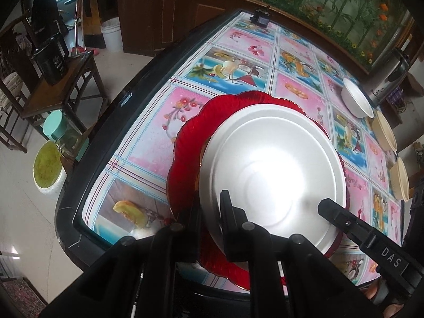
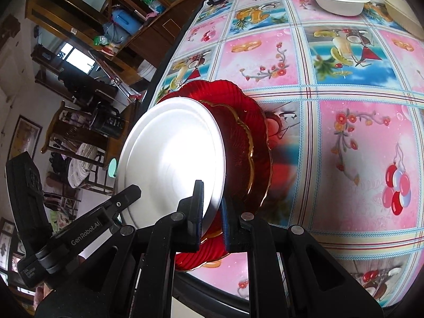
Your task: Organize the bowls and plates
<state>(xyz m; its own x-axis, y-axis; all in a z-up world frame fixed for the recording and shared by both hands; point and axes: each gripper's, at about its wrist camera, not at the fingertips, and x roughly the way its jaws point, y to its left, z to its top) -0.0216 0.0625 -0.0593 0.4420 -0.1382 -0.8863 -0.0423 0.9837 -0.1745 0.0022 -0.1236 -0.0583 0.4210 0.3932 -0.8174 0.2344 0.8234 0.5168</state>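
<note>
My both jaws clamped on white plate [image 1: 273, 175] rim over red plates [image 1: 185, 143] at table [image 1: 148, 122] edge; white bowl [image 1: 356, 98], tan bowls [image 1: 385, 129] along far edge.

**Both grippers clamped, angled steeply down**

The left gripper [image 1: 209, 228] points steeply downward, its jaws nearly together, pinching the white plate [image 1: 273, 169] at its rim. The right gripper [image 2: 212, 212] tilts likewise, jaws closed on the same plate's opposite edge.

White plate [image 1: 273, 169]: round, plain, tilted, atop red scalloped glass plates [image 1: 190, 137] with gold rims, stacked at table's near edge. White bowl [image 1: 356, 98] and two beige bowls [image 1: 385, 131], upright, in row well apart.
</note>
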